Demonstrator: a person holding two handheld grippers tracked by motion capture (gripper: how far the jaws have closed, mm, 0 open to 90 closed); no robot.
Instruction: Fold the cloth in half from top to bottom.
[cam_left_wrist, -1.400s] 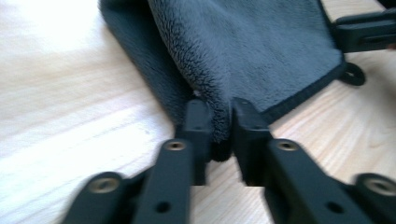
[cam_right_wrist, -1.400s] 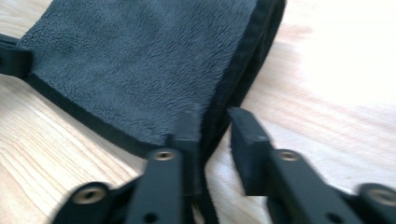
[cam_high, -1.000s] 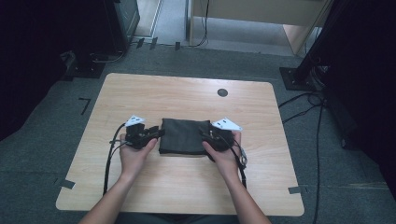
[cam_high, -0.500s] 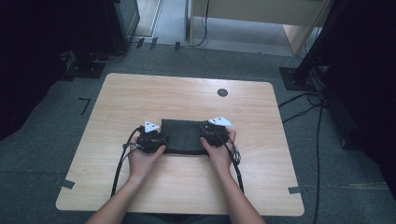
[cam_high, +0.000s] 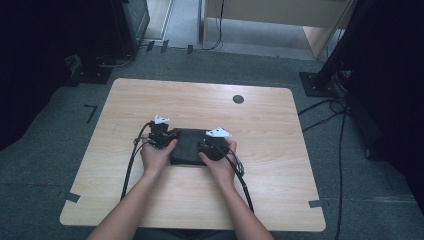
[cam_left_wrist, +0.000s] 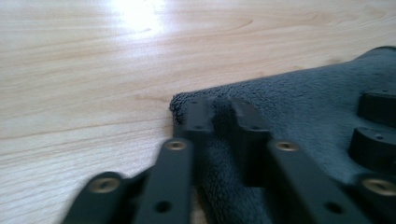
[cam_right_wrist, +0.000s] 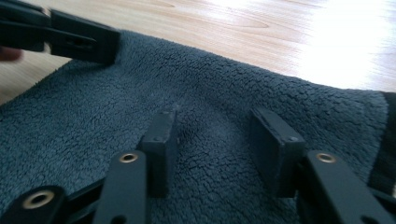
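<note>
A dark grey folded towel (cam_high: 186, 148) lies on the wooden table (cam_high: 165, 97), a little in front of its middle. My left gripper (cam_high: 166, 136) is at the towel's left edge. In the left gripper view its jaws (cam_left_wrist: 219, 111) are pinched on the near corner of the towel (cam_left_wrist: 303, 100). My right gripper (cam_high: 208, 147) rests on top of the towel's right part. In the right gripper view it (cam_right_wrist: 217, 135) is open, its fingertips pressing into the pile of the towel (cam_right_wrist: 116, 93). The left gripper's jaw (cam_right_wrist: 70, 37) shows at the upper left there.
A small black round cap (cam_high: 238, 99) sits in the tabletop at the far right. Cables (cam_high: 131, 165) trail from both grippers toward the front edge. Black stands and floor cables (cam_high: 330, 107) surround the table on the grey carpet.
Both hands have moved inward toward each other. The right gripper has slid left onto the towel. The left one has closed in on its left edge, and the towel looks narrower.
</note>
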